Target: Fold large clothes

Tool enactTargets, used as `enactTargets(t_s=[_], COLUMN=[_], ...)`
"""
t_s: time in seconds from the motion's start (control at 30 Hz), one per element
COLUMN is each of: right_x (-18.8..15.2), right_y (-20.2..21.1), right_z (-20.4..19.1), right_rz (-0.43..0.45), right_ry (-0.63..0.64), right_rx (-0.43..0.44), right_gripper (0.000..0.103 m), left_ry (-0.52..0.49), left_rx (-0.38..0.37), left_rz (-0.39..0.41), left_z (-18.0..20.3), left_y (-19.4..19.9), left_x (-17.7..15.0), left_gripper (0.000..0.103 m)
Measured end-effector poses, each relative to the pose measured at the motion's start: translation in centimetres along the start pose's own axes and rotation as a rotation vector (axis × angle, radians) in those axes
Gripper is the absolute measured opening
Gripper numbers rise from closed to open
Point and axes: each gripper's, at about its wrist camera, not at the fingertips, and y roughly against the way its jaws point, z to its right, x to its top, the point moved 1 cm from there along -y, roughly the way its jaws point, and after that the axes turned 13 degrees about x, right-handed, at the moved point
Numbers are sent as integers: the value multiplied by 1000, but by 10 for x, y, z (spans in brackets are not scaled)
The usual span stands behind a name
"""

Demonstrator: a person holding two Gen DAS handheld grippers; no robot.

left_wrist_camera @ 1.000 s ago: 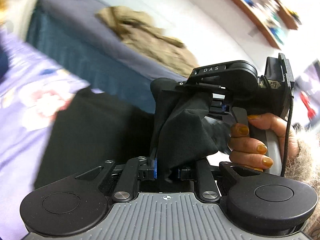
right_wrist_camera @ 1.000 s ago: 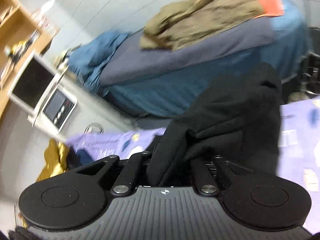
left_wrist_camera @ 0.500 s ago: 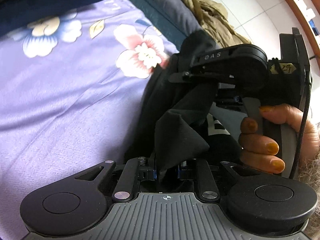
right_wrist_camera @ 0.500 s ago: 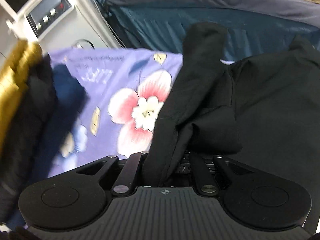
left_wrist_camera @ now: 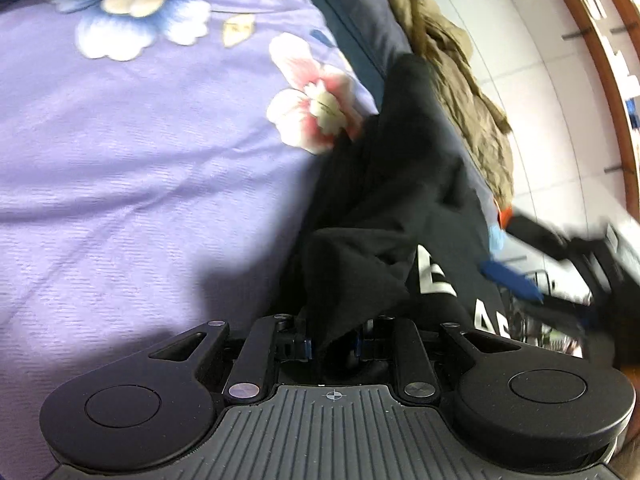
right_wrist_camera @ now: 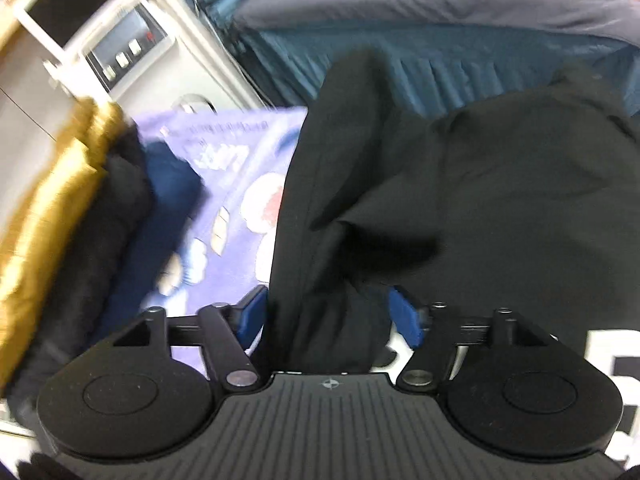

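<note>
While your left gripper [left_wrist_camera: 332, 344] pointed down at the bed, its two fingers were close together and pinched a fold of the black top [left_wrist_camera: 400, 200]. Its jaws had just opened a tiny bit, but the cloth was still caught between them.

On the left of that view lay the purple sheet [left_wrist_camera: 140, 160], with a blue and white flower [left_wrist_camera: 128, 20] near the top and a pink flower [left_wrist_camera: 316, 108] just beside the black cloth. The black top lay on the sheet to the right of the pink flower, and white letters [left_wrist_camera: 434, 276] showed on it. Past the top, a brown garment [left_wrist_camera: 460, 92] lay crumpled on a second bed with a grey cover [left_wrist_camera: 372, 16]. At the far right your other tool was only a dark blur.

From your right hand's camera, a gold jacket [right_wrist_camera: 52, 208] sat at the far left, with dark folded clothes [right_wrist_camera: 120, 220] next to it. A white machine with buttons [right_wrist_camera: 124, 52] stood behind them. Next came the purple sheet again, then the black top, which filled the middle and the right.

Your right gripper [right_wrist_camera: 328, 320] had just been opening. Its blue pads [right_wrist_camera: 406, 318] stood wide apart. A long strip of the black top ran between them, but they were not squeezing it. Behind the top hung a blue bed skirt [right_wrist_camera: 440, 68].
</note>
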Motion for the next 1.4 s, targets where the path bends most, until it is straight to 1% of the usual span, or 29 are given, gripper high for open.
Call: enactTargets(t_s=[0.07, 0.13, 0.27, 0.3, 0.33, 0.37, 0.4, 0.43, 0.47, 0.53, 0.57, 0.6, 0.67, 0.7, 0.73, 0.77, 0.8, 0.87, 0.93, 1.0, 1.03, 1.07, 1.17, 1.23, 1.27, 1.3, 1.33, 1.37, 1.4], right_x=[-2, -5, -23, -29, -37, -46, -56, -66, -74, -85, -91, -92, -95, -96, -99, -102, -106, -119, -132, -137, -136, -133, -124, -123, -123, -125, -126, -128, -129], right_y=[23, 43, 61, 65, 69, 72, 76, 78, 78, 79, 83, 87, 93, 94, 95, 98, 101, 106, 108, 108, 107, 106, 102, 100, 100, 100, 102, 104, 106], right_z=[5, 13, 25, 26, 26, 25, 24, 21, 19, 17, 21, 30, 53, 67, 76, 81, 82, 87, 100, 114, 119, 120, 109, 109, 111, 115, 118, 121, 121], right_rz=[20, 35, 19, 16, 10, 7, 14, 17, 21, 29, 40, 45, 40, 43, 51, 68, 89, 126, 153, 167, 166, 161, 119, 117, 119, 120, 118, 115, 113], right_ry=[5, 2, 40, 59, 91, 132, 168, 203, 227, 239, 211, 147, -16, -107, -184, -215, -217, -227, -288, -383, -429, -442, -378, -388, -412, -438, -457, -463, -461], right_rx=[-7, -29, -141, -148, -152, -175, -212, -259, -301, -371, -386, -386, -325, -276, -231, -216, -209, -202, -189, -150, -133, -133, -180, -187, -185, -175, -157, -146, -144], right_gripper=[75, 75, 75, 71, 71, 70, 65, 63, 64, 73, 77, 78, 77, 68, 64, 61, 58, 55, 55, 57, 58, 59, 63, 67, 73, 76, 76, 77, 79], left_ry=[43, 62, 43, 34, 23, 14, 7, 3, -4, -26, -34, -40, -40, -44, -54, -66, -84, -137, -195, -227, -233, -232, -215, -208, -202, -200, -211, -233, -265], left_rx=[3, 8, 38, 43, 52, 59, 66, 72, 76, 85, 90, 93, 89, 86, 79, 77, 80, 97, 131, 172, 180, 183, 173, 160, 155, 157, 172, 201, 246], left_rz=[0, 5, 9, 6, 4, 2, 3, 6, 9, 8, 6, 4, -5, -9, -15, -20, -25, -26, -12, -3, -3, -3, -11, -20, -24, -26, -26, -17, -2], left_z=[-7, -12, -11, -9, -4, 0, 4, 8, 11, 16, 18, 20, 19, 19, 20, 22, 25, 32, 38, 40, 39, 38, 32, 27, 26, 24, 27, 30, 36], left_y=[4, 10, 16, 16, 13, 11, 11, 9, 8, 5, 3, 1, -1, -1, -2, -3, -4, -8, -11, -16, -17, -18, -19, -18, -17, -15, -12, -8, -3], left_x=[1, 1, -1, -2, -1, 1, 0, 1, 3, 7, 8, 8, 9, 9, 9, 8, 8, 5, 3, 3, 5, 6, 9, 11, 11, 12, 11, 10, 7], left_gripper=[60, 64, 68, 68, 68, 68, 68, 68, 68, 68, 68, 68, 68, 69, 69, 68, 69, 69, 69, 69, 71, 72, 75, 78, 80, 85, 97, 102, 103])
